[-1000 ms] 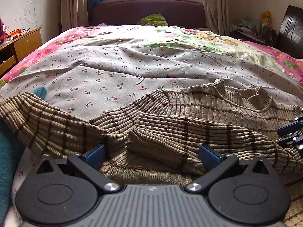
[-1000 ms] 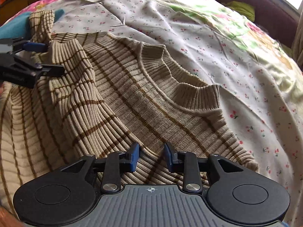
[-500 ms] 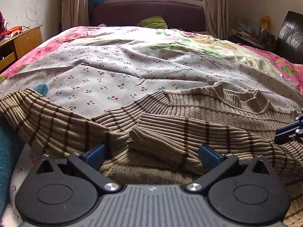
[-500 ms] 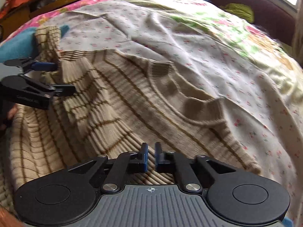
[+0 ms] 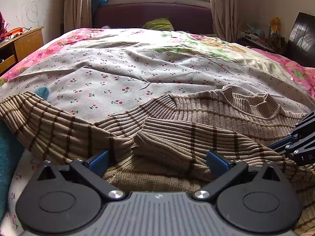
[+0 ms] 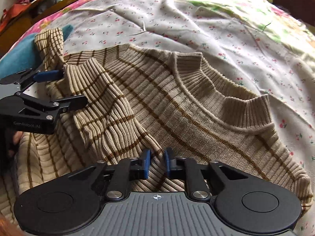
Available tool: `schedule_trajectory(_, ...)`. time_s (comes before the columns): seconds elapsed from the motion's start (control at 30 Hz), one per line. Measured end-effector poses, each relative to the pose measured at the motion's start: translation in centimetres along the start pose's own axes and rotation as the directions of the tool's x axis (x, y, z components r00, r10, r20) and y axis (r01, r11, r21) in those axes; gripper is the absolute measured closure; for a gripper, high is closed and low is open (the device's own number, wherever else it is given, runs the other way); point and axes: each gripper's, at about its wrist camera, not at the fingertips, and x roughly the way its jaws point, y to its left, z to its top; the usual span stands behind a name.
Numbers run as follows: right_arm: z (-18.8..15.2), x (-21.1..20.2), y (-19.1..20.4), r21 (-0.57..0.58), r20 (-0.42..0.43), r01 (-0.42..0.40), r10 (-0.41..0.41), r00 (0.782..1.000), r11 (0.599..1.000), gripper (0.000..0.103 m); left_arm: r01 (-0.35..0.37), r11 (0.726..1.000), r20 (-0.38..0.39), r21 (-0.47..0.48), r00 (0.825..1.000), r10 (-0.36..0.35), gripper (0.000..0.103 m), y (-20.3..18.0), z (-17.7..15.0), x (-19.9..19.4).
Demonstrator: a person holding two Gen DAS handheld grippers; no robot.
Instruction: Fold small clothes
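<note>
A beige ribbed sweater with thin brown stripes [image 5: 196, 122] lies on the bed, collar to the right; it also shows in the right wrist view [image 6: 177, 102]. One sleeve [image 5: 177, 139] is folded across the body. The other sleeve [image 5: 49, 122] stretches to the left. My left gripper [image 5: 157, 161] is open wide, low over the folded sleeve's cuff, holding nothing; it also shows in the right wrist view [image 6: 65, 88]. My right gripper [image 6: 157, 162] has its jaws a narrow gap apart over the sweater's shoulder, with knit fabric visible between them. It shows at the right edge of the left wrist view [image 5: 301, 137].
The bed carries a white cherry-print sheet [image 5: 137, 74] and a pink floral cover [image 5: 59, 47]. A teal cloth [image 6: 21, 53] lies by the left sleeve. A wooden cabinet [image 5: 21, 43] stands at the left, a dark headboard [image 5: 153, 15] at the far end.
My right gripper shut almost fully half a second ago, and its jaws have now parted a little. My left gripper stayed open and rose slightly.
</note>
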Motion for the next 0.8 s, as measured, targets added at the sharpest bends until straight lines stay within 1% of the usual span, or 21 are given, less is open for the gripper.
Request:
schedule_trajectory(0.03, 0.1, -0.4, -0.1, 0.014, 0.024, 0.022, -0.022, 0.999, 1.000, 0.096, 0.001, 1.000, 0.003, -0.002, 1.000, -0.001, 0.000, 0.0, 0.0, -0.1)
schedule_trajectory(0.13, 0.8, -1.5, -1.7, 0.101, 0.095, 0.075, -0.085, 0.992, 0.992, 0.097, 0.002, 1.000, 0.006, -0.007, 1.000, -0.002, 0.000, 0.1, 0.0, -0.1)
schedule_trajectory(0.2, 1.2, -1.1, -2.4, 0.147, 0.106, 0.100, -0.116, 0.988, 0.984, 0.097, -0.003, 1.000, 0.002, 0.000, 1.000, 0.003, 0.000, -0.1, -0.1, 0.0)
schedule_trajectory(0.23, 1.3, -0.3, -2.6, 0.153, 0.094, 0.108, -0.123, 0.988, 0.982, 0.097, -0.010, 1.000, -0.004, 0.009, 1.000, 0.010, 0.000, -0.2, -0.1, 0.2)
schedule_trajectory(0.3, 1.1, 1.6, -2.0, 0.124, 0.060, 0.151, -0.160, 0.985, 0.981, 0.097, -0.024, 0.999, -0.016, 0.027, 1.000, 0.024, 0.000, -0.4, -0.3, 0.6)
schedule_trajectory(0.37, 1.0, 1.9, -1.2, 0.082, 0.060, 0.190, -0.195, 0.979, 0.978, 0.096, -0.025, 0.999, -0.021, 0.033, 0.999, 0.026, 0.000, -0.4, -0.3, 0.8)
schedule_trajectory(0.4, 1.0, 1.7, -0.9, 0.058, 0.057, 0.197, -0.200, 0.978, 0.979, 0.094, -0.022, 0.999, -0.020, 0.028, 1.000, 0.022, 0.000, -0.3, -0.3, 0.7)
schedule_trajectory(0.47, 1.3, 0.4, -0.6, 0.056, 0.072, 0.197, -0.200, 0.977, 0.979, 0.089, -0.012, 1.000, -0.018, 0.008, 1.000, 0.012, 0.000, 0.1, -0.1, 0.5)
schedule_trajectory(0.53, 1.6, -1.0, 0.4, 0.014, 0.114, 0.210, -0.210, 0.971, 0.978, 0.089, -0.006, 1.000, -0.010, -0.013, 1.000, 0.006, 0.000, 0.5, 0.0, 0.2)
schedule_trajectory(0.57, 2.0, -1.5, 1.1, -0.005, 0.140, 0.207, -0.204, 0.969, 0.978, 0.089, -0.011, 1.000, -0.003, -0.021, 1.000, 0.011, 0.000, 0.7, 0.1, 0.0)
schedule_trajectory(0.67, 3.6, -1.8, 3.4, -0.049, 0.190, 0.128, -0.116, 0.975, 0.991, 0.088, -0.046, 0.998, 0.001, -0.033, 0.999, 0.046, 0.000, 1.1, 0.2, -0.1)
schedule_trajectory(0.73, 4.7, -0.9, 5.2, -0.111, 0.195, 0.075, -0.052, 0.979, 0.991, 0.084, -0.054, 0.998, 0.003, -0.044, 0.999, 0.054, 0.000, 1.3, 0.3, -0.2)
schedule_trajectory(0.77, 5.3, -0.2, 6.0, -0.134, 0.188, 0.055, -0.029, 0.982, 0.989, 0.081, -0.054, 0.997, 0.008, -0.046, 0.998, 0.055, 0.000, 1.4, 0.3, -0.3)
schedule_trajectory(0.8, 5.9, 0.6, 6.4, -0.150, 0.176, 0.029, -0.002, 0.984, 0.988, 0.080, -0.056, 0.997, 0.012, -0.046, 0.998, 0.056, 0.000, 1.5, 0.3, -0.4)
